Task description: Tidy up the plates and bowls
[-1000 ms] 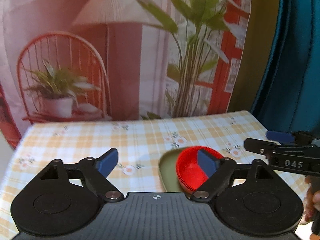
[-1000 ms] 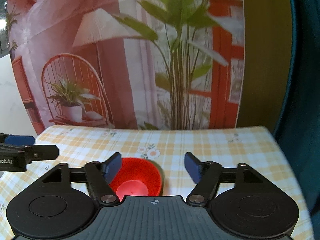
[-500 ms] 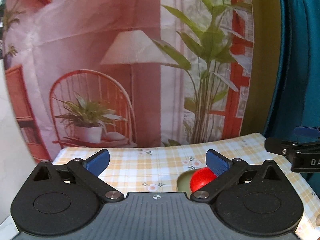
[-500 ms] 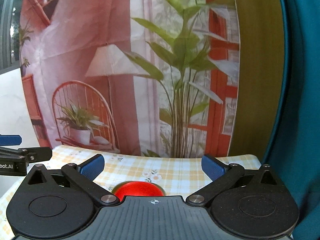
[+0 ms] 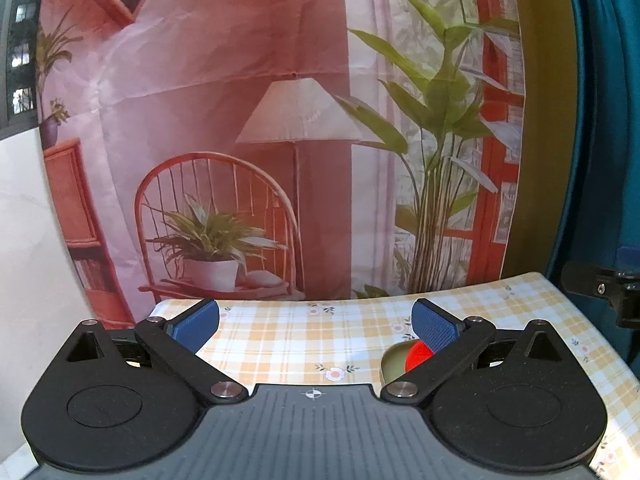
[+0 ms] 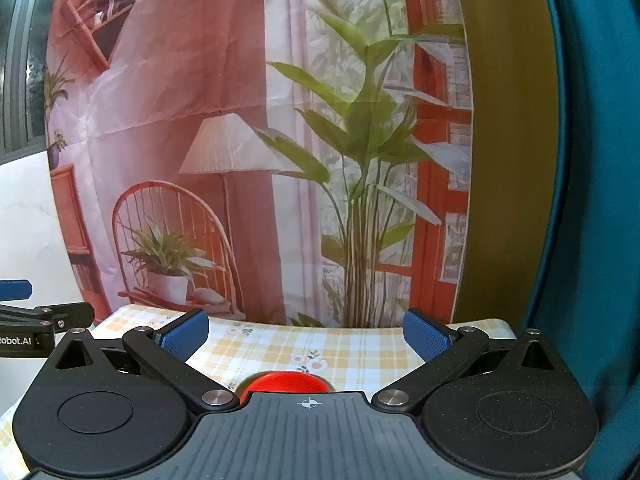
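Both grippers hang above the table with nothing between their fingers; the left gripper (image 5: 316,326) has its two blue pads (image 5: 196,325) spread wide apart, and the right gripper (image 6: 306,334) likewise has its blue pads (image 6: 425,339) standing far from each other; each one is plainly open and empty. One red bowl (image 5: 416,355) sits in a pale green plate (image 5: 390,364) on the checked yellow and white tablecloth (image 5: 304,340); in the left wrist view the bowl and plate lie low on the right, partly hidden behind the right finger of the left gripper, so only a slice of each shows; in the right wrist view the same red bowl (image 6: 286,384) peeks up just over the front edge of the gripper body, roughly midway between the two fingers but below and clear of them, and the plate under it is too hidden to make out. Part of the right gripper (image 5: 600,290) shows at the right edge of the left wrist view, and part of the left gripper (image 6: 36,320) at the left edge of the right wrist view, each well apart from the bowl; behind the table hangs a printed backdrop (image 5: 256,120) with a lamp, a chair and plants, beside a teal curtain (image 6: 592,200).
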The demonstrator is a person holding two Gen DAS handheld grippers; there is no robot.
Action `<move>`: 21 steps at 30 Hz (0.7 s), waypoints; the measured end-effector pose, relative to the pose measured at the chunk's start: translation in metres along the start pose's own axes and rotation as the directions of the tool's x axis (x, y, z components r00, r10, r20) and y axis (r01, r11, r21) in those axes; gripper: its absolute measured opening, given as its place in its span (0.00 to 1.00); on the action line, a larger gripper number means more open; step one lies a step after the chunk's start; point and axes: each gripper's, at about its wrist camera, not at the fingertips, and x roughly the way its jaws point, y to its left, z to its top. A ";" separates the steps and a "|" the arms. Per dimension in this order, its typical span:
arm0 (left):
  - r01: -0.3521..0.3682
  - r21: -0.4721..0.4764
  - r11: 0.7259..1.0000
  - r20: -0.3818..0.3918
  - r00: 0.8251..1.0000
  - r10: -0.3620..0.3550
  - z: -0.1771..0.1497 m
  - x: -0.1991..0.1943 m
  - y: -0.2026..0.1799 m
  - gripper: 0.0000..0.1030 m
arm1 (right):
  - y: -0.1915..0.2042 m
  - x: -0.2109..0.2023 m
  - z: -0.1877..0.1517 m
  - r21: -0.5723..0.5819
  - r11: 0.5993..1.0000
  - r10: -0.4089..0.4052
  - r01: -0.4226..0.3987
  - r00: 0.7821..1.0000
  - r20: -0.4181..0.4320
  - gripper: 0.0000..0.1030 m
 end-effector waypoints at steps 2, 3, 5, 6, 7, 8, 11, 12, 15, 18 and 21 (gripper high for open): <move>0.001 -0.005 1.000 0.006 1.000 0.000 0.000 -0.002 0.002 1.00 | 0.000 -0.001 0.000 0.002 1.000 0.000 0.000 1.000 0.000 1.00; -0.002 -0.002 1.000 0.010 1.000 0.002 0.000 -0.004 0.002 1.00 | 0.000 0.000 0.000 0.002 1.000 0.000 0.000 1.000 0.000 1.00; -0.006 0.005 1.000 0.013 1.000 0.006 -0.001 -0.006 0.002 1.00 | 0.000 -0.001 0.000 0.007 1.000 -0.002 0.002 1.000 0.000 1.00; -0.006 0.007 1.000 0.013 1.000 0.006 -0.001 -0.006 0.002 1.00 | 0.000 -0.002 0.000 0.011 1.000 -0.005 0.005 1.000 -0.002 1.00; -0.005 0.009 1.000 0.013 1.000 0.005 -0.001 -0.006 0.002 1.00 | 0.000 -0.003 0.000 0.014 1.000 -0.007 0.007 1.000 -0.004 1.00; -0.005 0.011 1.000 0.009 1.000 0.005 -0.001 -0.006 0.001 1.00 | 0.000 -0.003 0.000 0.017 1.000 -0.007 0.007 1.000 -0.007 1.00; -0.003 0.012 1.000 0.008 1.000 0.003 0.000 -0.007 0.001 1.00 | -0.001 -0.003 0.000 0.019 1.000 -0.007 0.008 1.000 -0.011 1.00; -0.005 0.013 1.000 0.010 1.000 0.005 0.000 -0.007 0.000 1.00 | -0.002 -0.003 -0.001 0.020 1.000 -0.007 0.007 1.000 -0.014 1.00; -0.011 0.014 1.000 0.011 1.000 0.011 -0.001 -0.008 0.001 1.00 | -0.002 -0.002 -0.001 0.021 1.000 -0.007 0.007 1.000 -0.015 1.00; -0.011 0.015 1.000 0.013 1.000 0.011 -0.001 -0.008 0.001 1.00 | -0.003 -0.002 0.000 0.022 1.000 -0.007 0.007 1.000 -0.016 1.00; -0.013 0.013 1.000 0.010 1.000 0.013 -0.001 -0.007 0.002 1.00 | -0.003 -0.002 0.000 0.021 1.000 -0.005 0.006 1.000 -0.014 1.00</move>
